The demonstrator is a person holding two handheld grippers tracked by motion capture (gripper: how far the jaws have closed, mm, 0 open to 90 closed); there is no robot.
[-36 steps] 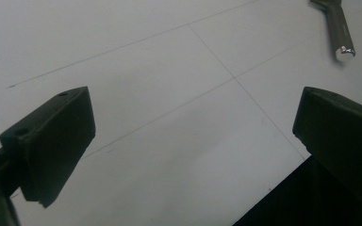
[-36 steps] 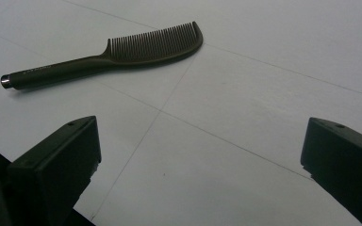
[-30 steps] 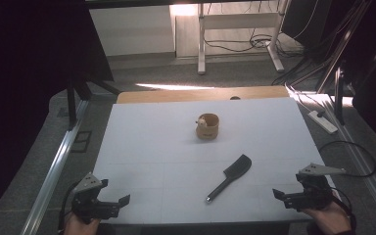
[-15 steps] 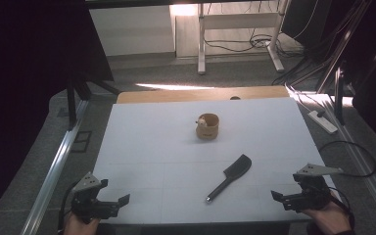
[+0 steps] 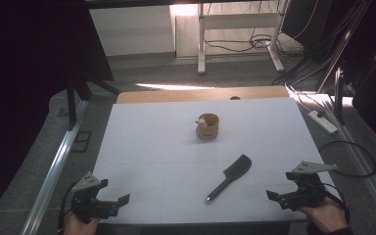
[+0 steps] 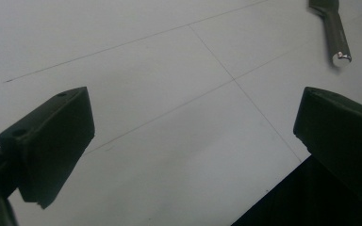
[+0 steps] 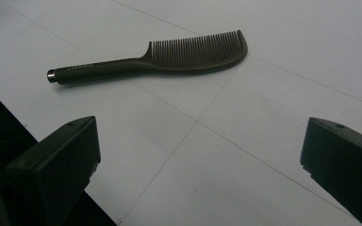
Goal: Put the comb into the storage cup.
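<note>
A black comb [image 5: 230,177] with a long handle lies flat on the white table top [image 5: 152,147], right of centre near the front. In the right gripper view the comb [image 7: 169,56] is ahead of the jaws, teeth facing away. Its handle tip [image 6: 335,35] reaches the top right of the left gripper view. A small round wooden holder [image 5: 208,126] with a pale object inside stands mid-table. My left gripper [image 5: 117,204] [image 6: 193,141] is open over the front left corner. My right gripper [image 5: 275,198] [image 7: 200,155] is open at the front right, nothing between its jaws.
The table's front edge runs just under both grippers. A wooden strip [image 5: 176,95] borders the far edge. A metal rail [image 5: 54,166] runs along the floor at left. A white power strip [image 5: 323,121] and cables lie at right.
My right gripper has edged slightly to the left. The left gripper, comb and holder have stayed put.
</note>
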